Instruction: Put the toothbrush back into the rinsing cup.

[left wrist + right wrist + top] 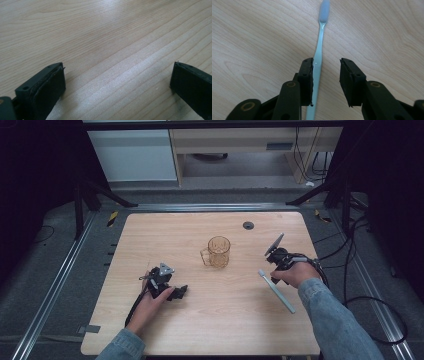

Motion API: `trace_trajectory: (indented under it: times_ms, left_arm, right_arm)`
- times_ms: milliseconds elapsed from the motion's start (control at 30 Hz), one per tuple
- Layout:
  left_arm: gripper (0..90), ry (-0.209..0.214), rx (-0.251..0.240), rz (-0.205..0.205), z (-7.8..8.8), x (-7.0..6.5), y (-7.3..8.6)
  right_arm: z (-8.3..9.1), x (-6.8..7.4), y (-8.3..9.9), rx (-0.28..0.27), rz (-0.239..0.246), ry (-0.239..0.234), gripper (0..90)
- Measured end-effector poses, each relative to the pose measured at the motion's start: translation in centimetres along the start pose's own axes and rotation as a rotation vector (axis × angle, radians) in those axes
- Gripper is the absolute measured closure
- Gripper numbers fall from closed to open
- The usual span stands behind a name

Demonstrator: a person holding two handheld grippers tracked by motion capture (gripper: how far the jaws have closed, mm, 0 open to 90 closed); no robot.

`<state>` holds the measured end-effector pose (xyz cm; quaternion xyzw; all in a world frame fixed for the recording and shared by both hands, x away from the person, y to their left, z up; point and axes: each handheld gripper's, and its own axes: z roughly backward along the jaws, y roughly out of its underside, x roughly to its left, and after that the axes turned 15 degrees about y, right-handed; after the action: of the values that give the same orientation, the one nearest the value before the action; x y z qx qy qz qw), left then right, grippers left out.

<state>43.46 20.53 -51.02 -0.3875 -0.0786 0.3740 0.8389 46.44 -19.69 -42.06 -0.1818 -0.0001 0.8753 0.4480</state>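
A pale blue toothbrush (276, 291) lies flat on the wooden table, right of centre, bristle head pointing toward the middle. In the right gripper view the toothbrush (320, 45) runs up between the jaws of my right gripper (326, 61); its handle rests against the left-hand jaw and a gap separates it from the other, so the jaws stand open around it. From above, my right gripper (275, 271) points down over the handle's upper part. My left gripper (178, 292) lies low at the table's left, and its jaws (117, 67) are wide open over bare wood.
An amber see-through mug (218, 252) stands upright at the table's centre, handle to the left. A dark round grommet (248, 225) sits near the far edge. Black cables (360, 285) trail off the table's right side. Metal frame legs stand at the far corners.
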Motion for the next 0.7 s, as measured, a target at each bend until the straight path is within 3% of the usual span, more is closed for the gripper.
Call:
trace_trajectory:
  times_ms: [33, 67, 100, 133, 267, 300, 333, 700]
  left_arm:
    - [0.0, 0.0, 0.0, 0.0, 0.0, 0.0, 0.0]
    - [0.0, 0.0, 0.0, 0.001, 0.0, 0.0, 0.0]
    - [0.0, -0.001, 0.0, 0.001, 0.0, 0.0, 0.0]
    - [0.0, -0.001, 0.0, 0.002, 0.0, 0.0, 0.0]
    - [0.0, -0.003, 0.0, 0.002, 0.0, 0.0, 0.0]
    - [0.0, -0.002, -0.001, 0.004, 0.0, -0.1, 0.0]
    - [0.0, -0.001, -0.001, 0.006, 0.0, -0.1, 0.0]
    - [0.0, -0.001, -0.001, 0.005, 0.0, -0.1, 0.0]
  right_arm:
    - [-0.4, -0.1, 0.0, -0.013, 0.029, 0.006, 64.3]
    - [-0.5, 0.2, 0.0, 0.012, -0.001, -0.004, 64.6]
    - [-1.0, -0.3, 0.2, -0.025, 0.07, -0.009, 65.1]
    - [-1.0, 0.2, 0.0, 0.0, 0.021, -0.006, 65.4]
    - [-1.5, 0.4, -0.1, -0.004, 0.032, -0.022, 66.3]
    - [-1.4, 0.7, -0.2, 0.019, -0.017, -0.033, 66.7]
    - [-1.5, 0.7, -0.3, 0.025, -0.028, -0.038, 67.4]
    - [-3.3, 0.8, -0.1, 0.078, -0.059, -0.066, 68.6]
